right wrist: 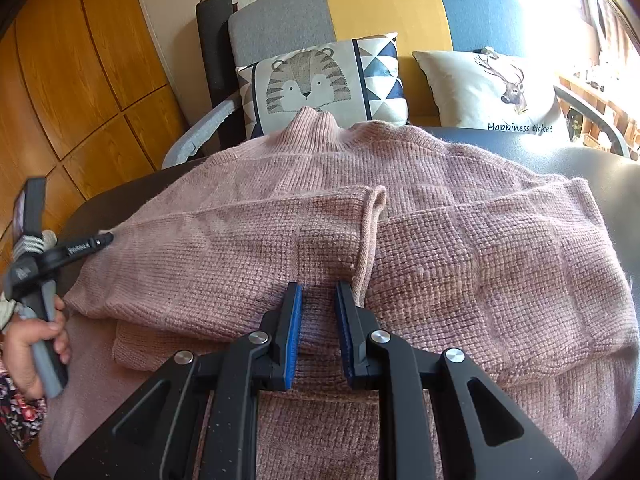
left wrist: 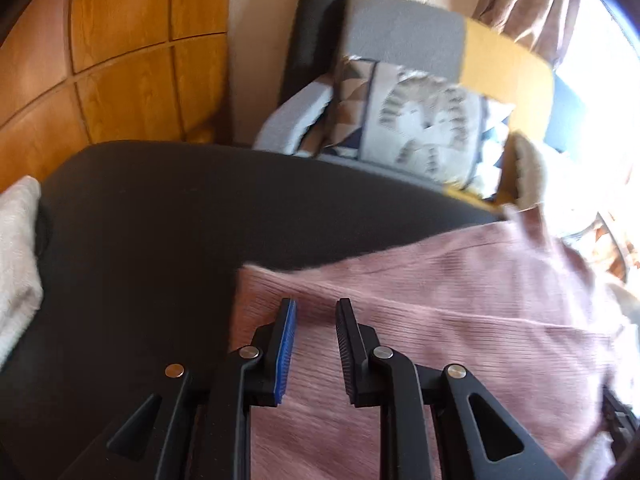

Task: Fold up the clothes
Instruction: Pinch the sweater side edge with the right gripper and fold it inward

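A pink knitted sweater lies spread on a dark table, its high collar at the far edge. One sleeve is folded across the body, and its cuff lies near the middle. My right gripper hovers over the sweater's near part, its jaws a narrow gap apart with nothing pinched. My left gripper, held by a hand, has its tips at the sweater's left edge. In the blurred left wrist view, the left gripper is slightly open above the sweater.
A white towel lies at the table's left edge. Behind the table stands a sofa with a tiger cushion and a deer cushion. A black roll leans beside it, and wooden panelling fills the left.
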Available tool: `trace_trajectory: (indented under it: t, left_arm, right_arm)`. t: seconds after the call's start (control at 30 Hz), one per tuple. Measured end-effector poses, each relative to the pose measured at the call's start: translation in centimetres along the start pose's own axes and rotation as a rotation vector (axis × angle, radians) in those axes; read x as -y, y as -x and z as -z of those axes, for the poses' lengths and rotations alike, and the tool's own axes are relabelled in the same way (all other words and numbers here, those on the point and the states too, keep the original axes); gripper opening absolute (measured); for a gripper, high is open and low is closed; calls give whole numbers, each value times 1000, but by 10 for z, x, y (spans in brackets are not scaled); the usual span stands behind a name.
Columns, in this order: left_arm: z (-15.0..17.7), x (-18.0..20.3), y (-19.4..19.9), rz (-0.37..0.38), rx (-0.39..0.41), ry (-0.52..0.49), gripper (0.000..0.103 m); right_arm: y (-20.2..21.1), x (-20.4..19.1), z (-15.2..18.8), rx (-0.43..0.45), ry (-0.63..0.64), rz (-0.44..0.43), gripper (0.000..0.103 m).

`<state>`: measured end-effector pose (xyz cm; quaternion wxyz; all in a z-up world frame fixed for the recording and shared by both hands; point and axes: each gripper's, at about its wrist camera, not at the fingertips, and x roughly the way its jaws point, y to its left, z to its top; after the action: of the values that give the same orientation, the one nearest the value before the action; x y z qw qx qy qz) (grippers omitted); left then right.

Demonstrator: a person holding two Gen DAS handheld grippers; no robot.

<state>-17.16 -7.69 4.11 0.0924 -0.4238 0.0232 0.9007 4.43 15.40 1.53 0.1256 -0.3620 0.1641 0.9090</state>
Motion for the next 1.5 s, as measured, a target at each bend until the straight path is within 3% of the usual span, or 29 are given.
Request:
trace_trajectory:
  t: [0.2,0.27,0.33,0.47,0.57,0.8,0.9,1.0,1.07,1.23,1.3,1.33,1.5]
  left_arm:
    - [7,-22,-1,4,30,70,27]
    - [9,-21,1,-26,13,69,37]
    - [9,-19,9,-48,-3,73,34]
    - [32,0,41,75,47,106,33]
    - [57,21,51,162,22,87,33]
    - [71,27,51,184,13,85,34]
    - [73,22,51,211,19,107,34]
    - [75,16,49,236,23,129,34]
    - [72,17,47,231,23,124,34]
    - [67,27,48,192,21,88,35]
    - [68,28,49,190,25,82,37]
    - [68,28,49,194,29,85,38]
    - [71,24,48,219,52,111,38]
  right_arm:
    - [-1,-2,0,0,8,8,19]
    - [-1,0,0,0,-1,-2,19]
    - [0,3,0,0,-12,-15,19]
    - [0,8,-1,-6,-32,-38,19]
    - [6,5,-6,-25,-38,-34,19]
    - [9,-20,-25,-13,41,-65,19]
    - [-7,-26,-31,-38,123,-2,19]
    - [-23,-15,-31,-62,169,132,19]
    - [-26,1,-31,-58,119,85,19]
    - [-19,3,-45,-82,132,-30,23]
    - [-19,11,-62,-80,89,-103,30]
    - [-20,15,-71,-78,70,-132,38]
    - [-48,28,-125,-82,93,-55,41]
